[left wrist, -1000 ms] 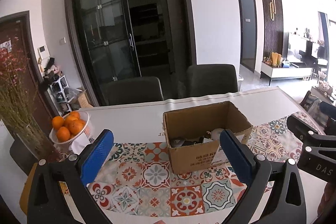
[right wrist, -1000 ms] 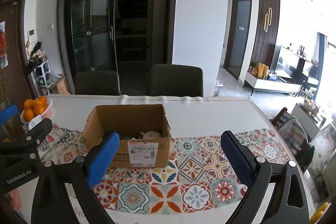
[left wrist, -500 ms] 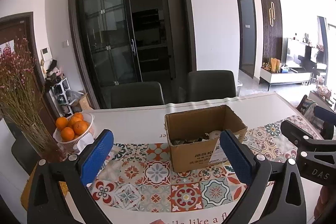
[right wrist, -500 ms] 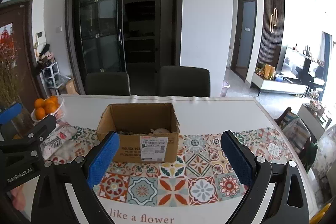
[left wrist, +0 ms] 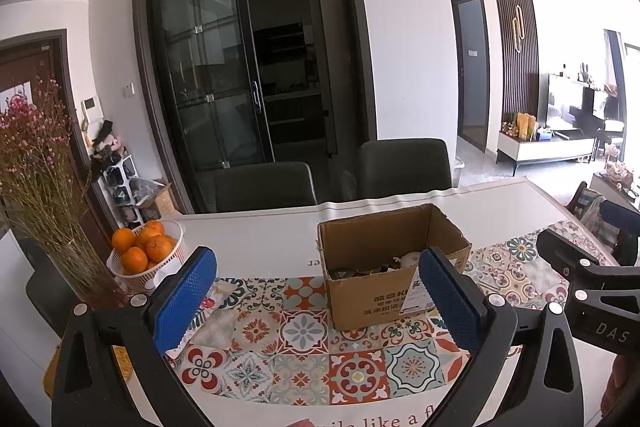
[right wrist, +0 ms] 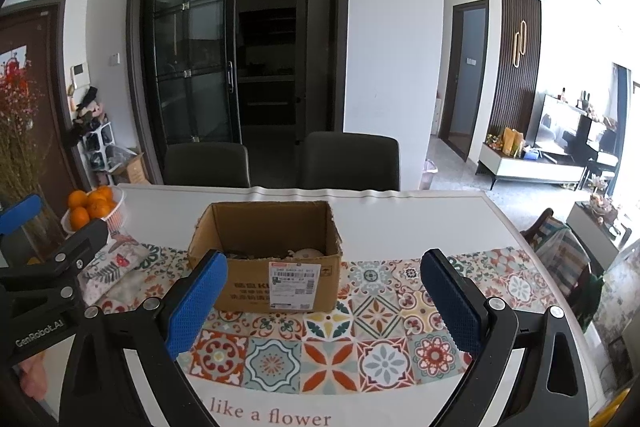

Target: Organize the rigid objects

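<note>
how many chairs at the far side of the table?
2. Left chair and right chair stand side by side behind the table, beyond the box. Others may be out of view.

A white table point(right wrist: 420, 223) with a bright patterned tile runner point(right wrist: 328, 355) stands before two dark chairs point(right wrist: 350, 161) and a dark-framed glass sliding door point(right wrist: 192, 55) set in a white wall point(right wrist: 394, 39). To the left are a brown door point(left wrist: 28, 67), dried pink flowers point(left wrist: 36, 163) and a white basket of oranges point(left wrist: 144, 255). To the right, daylight fills a living area with a dark slatted wall panel point(right wrist: 516, 55), a low white cabinet point(right wrist: 532, 167) and a pale tiled floor point(right wrist: 452, 175).
</note>
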Motion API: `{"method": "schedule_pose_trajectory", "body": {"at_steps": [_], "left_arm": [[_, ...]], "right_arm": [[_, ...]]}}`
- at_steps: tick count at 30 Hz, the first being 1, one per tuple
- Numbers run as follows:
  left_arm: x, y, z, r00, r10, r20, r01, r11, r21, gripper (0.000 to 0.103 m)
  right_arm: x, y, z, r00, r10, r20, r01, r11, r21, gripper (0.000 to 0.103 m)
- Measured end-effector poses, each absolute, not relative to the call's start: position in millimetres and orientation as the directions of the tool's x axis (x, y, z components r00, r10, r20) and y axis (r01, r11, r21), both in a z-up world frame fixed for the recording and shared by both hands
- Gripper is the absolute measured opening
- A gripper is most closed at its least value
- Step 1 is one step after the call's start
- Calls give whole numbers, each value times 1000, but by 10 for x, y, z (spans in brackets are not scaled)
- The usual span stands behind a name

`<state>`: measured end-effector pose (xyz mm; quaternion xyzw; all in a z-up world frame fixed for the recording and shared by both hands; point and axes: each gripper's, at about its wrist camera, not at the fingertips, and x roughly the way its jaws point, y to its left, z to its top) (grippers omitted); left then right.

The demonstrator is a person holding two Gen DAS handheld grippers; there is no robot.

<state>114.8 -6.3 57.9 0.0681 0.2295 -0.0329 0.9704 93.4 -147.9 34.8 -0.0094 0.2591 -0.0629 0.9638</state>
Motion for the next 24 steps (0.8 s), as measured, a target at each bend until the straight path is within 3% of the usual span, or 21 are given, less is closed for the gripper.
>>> {"method": "schedule_pose_trajectory", "body": {"at_steps": [24], "left_arm": [[1082, -93, 654, 903, -34, -429, 98, 987, 126, 103]], "right_arm": [[890, -1477, 393, 863, -122, -491, 114, 992, -46, 98]]}}
